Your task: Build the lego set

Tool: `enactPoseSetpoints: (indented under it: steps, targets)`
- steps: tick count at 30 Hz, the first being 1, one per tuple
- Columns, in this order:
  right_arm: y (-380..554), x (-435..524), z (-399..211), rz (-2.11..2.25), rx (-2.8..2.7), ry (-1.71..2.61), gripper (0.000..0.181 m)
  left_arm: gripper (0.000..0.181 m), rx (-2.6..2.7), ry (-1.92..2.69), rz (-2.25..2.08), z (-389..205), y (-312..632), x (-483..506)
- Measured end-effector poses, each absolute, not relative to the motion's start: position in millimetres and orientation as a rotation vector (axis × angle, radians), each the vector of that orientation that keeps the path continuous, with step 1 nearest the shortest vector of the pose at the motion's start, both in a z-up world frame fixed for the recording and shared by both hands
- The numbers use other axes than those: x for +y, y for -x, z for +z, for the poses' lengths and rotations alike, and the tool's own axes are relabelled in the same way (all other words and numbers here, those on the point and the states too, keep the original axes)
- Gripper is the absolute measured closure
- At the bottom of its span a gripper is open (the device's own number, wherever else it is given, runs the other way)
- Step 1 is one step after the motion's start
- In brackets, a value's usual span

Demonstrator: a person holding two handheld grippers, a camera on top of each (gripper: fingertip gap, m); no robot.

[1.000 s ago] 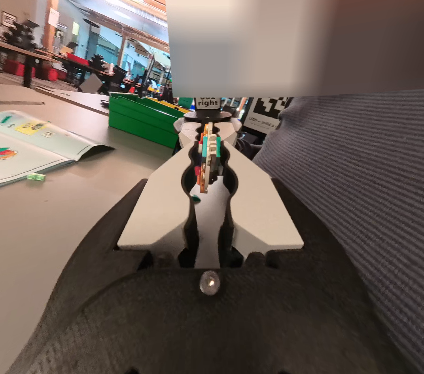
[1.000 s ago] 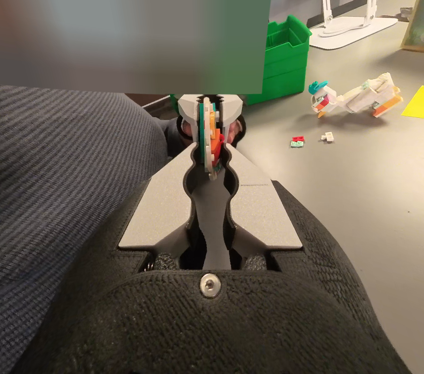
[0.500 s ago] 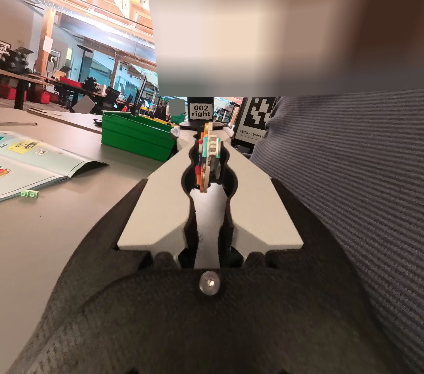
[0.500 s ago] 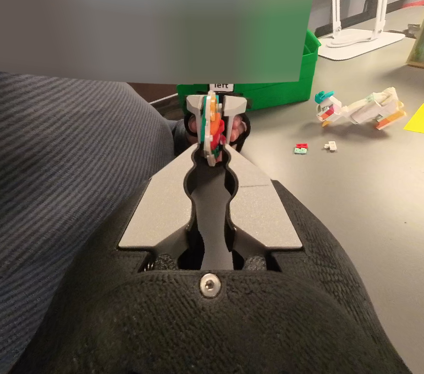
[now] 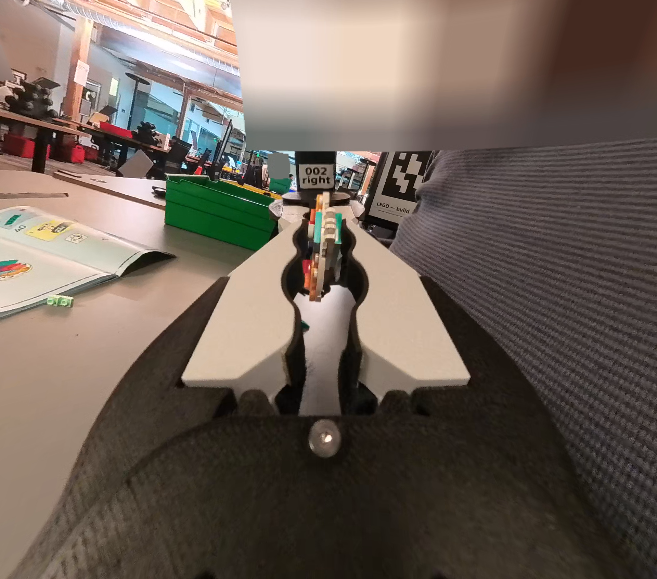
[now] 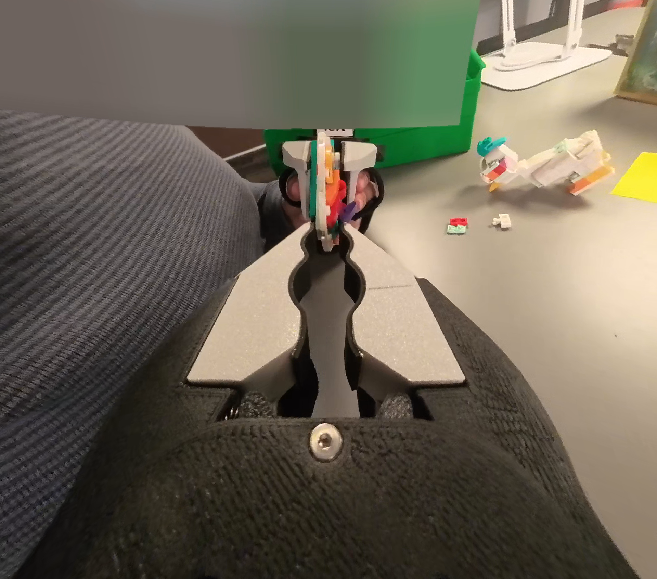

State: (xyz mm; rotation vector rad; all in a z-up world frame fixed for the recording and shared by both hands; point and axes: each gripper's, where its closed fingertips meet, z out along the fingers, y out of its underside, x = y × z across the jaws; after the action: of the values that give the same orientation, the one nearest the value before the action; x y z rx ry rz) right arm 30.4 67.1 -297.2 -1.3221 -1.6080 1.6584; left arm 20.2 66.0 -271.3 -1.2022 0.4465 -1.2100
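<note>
A flat multicoloured lego assembly (image 5: 322,249) is being gripped edge-on at 12 o'clock, clear of the desk (image 6: 533,277), by the closed left tool (image 5: 321,238) and the closed right tool (image 6: 325,236) from opposite ends, probably so its layers are being pressed together.

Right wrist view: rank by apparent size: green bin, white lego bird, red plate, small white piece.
1. green bin, partly hidden by the blur patch
2. white lego bird
3. red plate and small white piece: look alike, unranked
</note>
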Motion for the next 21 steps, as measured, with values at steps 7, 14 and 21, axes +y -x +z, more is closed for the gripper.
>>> enactPoseSetpoints:
  steps: [7,14,21]
  targets:
    - [-30.9,69.5,-291.8,1.738,-1.558,1.352,0.137,0.166,0.459,1.204,-1.182,-269.1,-20.7,67.0]
    - [-24.8,64.2,-294.9,1.687,-1.576,1.341,0.165,0.166,0.512,1.249,-1.139,-275.2,-31.3,67.8]
    - [-29.2,60.7,-300.1,1.605,-1.641,1.287,0.166,0.165,0.556,1.269,-1.102,-280.4,-35.9,64.2]
